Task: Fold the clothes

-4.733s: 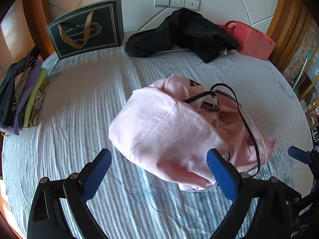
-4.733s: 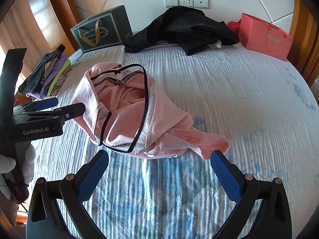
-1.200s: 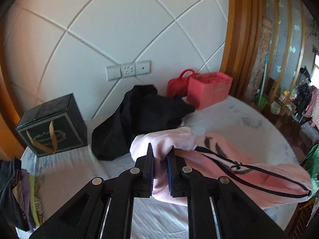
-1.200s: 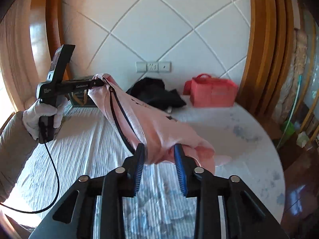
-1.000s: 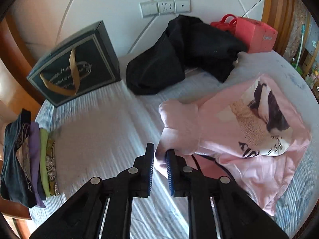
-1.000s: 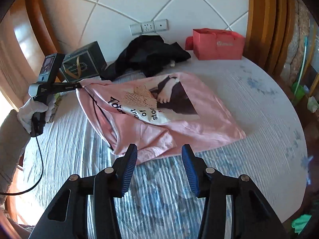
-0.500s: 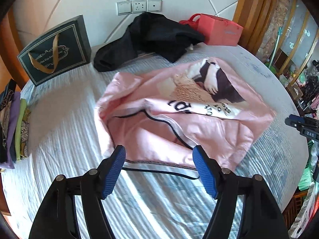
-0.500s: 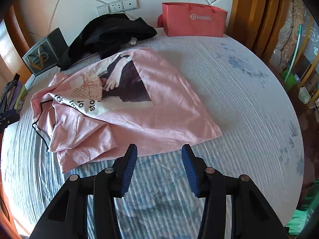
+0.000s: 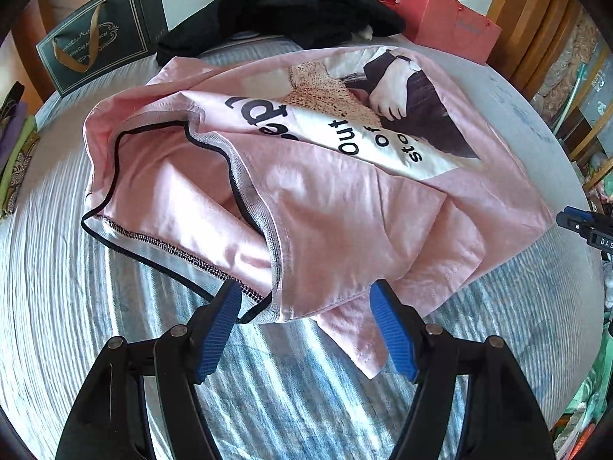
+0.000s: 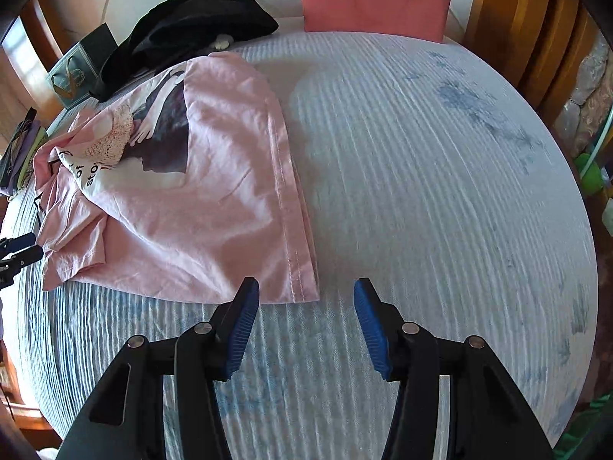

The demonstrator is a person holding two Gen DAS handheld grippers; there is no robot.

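Note:
A pink T-shirt (image 9: 337,230) lies spread on the striped bedspread (image 9: 76,306), its picture print facing up and its black-trimmed neck opening (image 9: 184,207) gaping at the left. My left gripper (image 9: 304,326) hangs open just over the shirt's near edge; a sleeve flap lies under the gap and neither pad presses it. My right gripper (image 10: 306,322) hovers at the hem corner (image 10: 302,291) of the T-shirt (image 10: 199,207). Its jaws are opening, and the corner sits just past the tips, unpinched. Each view catches the other gripper's tip at its edge.
At the headboard lie a heap of black clothes (image 9: 291,7), a dark gift bag (image 9: 103,50) and a coral paper bag (image 10: 371,4). Folded garments (image 9: 15,145) are stacked at the left edge. The bedspread's right half (image 10: 440,191) carries nothing. Wooden frame (image 10: 509,19) rings the bed.
Both grippers carried the shirt through the air, laid it print-up on the bed and let go. They then sank toward its near edge, and the right jaws spread wider.

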